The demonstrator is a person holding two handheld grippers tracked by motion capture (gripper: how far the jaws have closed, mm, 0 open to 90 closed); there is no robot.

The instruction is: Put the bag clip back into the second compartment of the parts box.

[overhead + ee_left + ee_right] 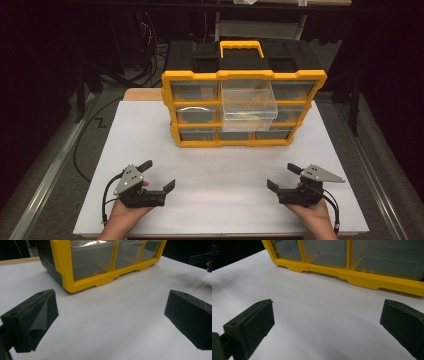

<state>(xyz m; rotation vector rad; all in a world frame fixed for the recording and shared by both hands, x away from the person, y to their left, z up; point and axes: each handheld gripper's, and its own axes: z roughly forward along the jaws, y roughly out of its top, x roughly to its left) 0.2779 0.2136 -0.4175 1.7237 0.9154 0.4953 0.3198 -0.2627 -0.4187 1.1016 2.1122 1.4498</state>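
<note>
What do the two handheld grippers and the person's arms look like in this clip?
Both the left gripper and right gripper are black with two blocky, wedge-shaped jaws, each topped by a grey three-cornered plate and trailing a black cable. The forearms are bare; no sleeves or gloves show.

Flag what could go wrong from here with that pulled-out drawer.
The clear drawer juts well out of the yellow organizer, so a careless push might tip it or jam it crooked. Something yellowish lies inside and could spill. Both the left gripper and right gripper are open and far away; a long reach could nudge the organizer.
</note>
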